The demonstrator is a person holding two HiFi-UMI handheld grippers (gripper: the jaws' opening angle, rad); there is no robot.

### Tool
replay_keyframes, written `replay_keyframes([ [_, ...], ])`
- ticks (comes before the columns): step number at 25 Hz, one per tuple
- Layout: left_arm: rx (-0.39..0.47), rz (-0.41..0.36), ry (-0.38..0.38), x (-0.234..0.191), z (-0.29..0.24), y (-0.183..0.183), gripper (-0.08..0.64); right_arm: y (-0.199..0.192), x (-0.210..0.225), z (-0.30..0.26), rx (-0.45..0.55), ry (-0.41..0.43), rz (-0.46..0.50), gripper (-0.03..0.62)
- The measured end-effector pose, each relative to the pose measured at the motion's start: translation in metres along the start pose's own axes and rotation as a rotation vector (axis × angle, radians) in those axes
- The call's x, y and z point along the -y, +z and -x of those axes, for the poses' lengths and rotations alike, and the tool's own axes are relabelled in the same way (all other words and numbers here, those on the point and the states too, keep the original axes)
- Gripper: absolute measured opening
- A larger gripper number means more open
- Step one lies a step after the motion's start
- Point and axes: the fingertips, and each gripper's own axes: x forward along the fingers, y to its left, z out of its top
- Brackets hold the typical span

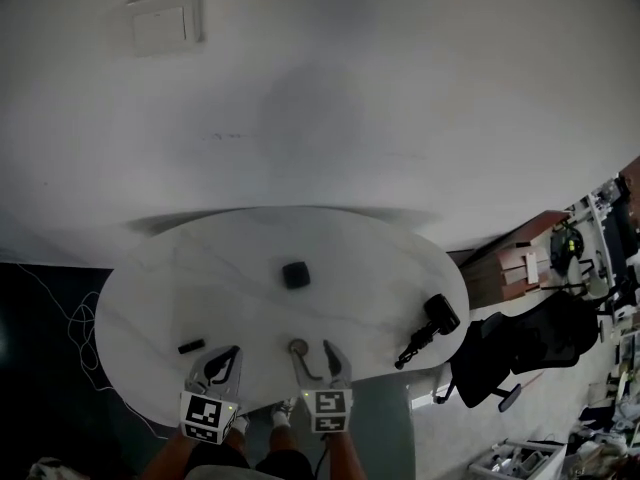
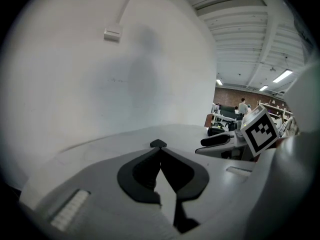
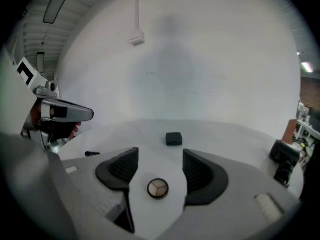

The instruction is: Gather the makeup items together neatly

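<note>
The round eyeshadow palette [image 3: 158, 188] lies flat at the white oval table's [image 1: 180, 278] 6 o'clock edge, between the right gripper's [image 3: 160, 156] released jaws and untouched by them. The left gripper [image 2: 160, 148] is clenched on nothing. A white wall [image 1: 400, 88] stands behind. A black compact [image 1: 295, 274] sits mid-table. A slim black tube [image 1: 191, 346] at 8 o'clock lies 9-to-3.

a black office chair [image 1: 530, 343] beside the round white table [image 1: 200, 278]

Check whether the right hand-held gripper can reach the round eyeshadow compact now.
Probably yes: the right hand-held gripper is open, and the round compact lies on bare table in line with its jaws.
</note>
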Motion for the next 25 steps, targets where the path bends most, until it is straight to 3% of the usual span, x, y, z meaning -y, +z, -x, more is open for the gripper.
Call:
replay_keyframes([
  [5, 0.095, -0.019, 0.017, -0.001, 0.014, 0.041, 0.011, 0.05, -0.002, 0.027, 0.098, -0.005, 0.037, 0.256],
  [12, 0.199, -0.043, 0.05, -0.009, 0.036, 0.088, 0.011, 0.106, -0.013, 0.06, 0.224, -0.043, 0.105, 0.113],
  [18, 0.237, -0.05, 0.073, -0.011, 0.05, 0.1, 0.011, 0.13, -0.021, 0.077, 0.289, -0.056, 0.116, 0.023],
  [25, 0.254, -0.053, 0.084, -0.012, 0.055, 0.105, 0.011, 0.139, -0.029, 0.076, 0.309, -0.036, 0.13, 0.014],
])
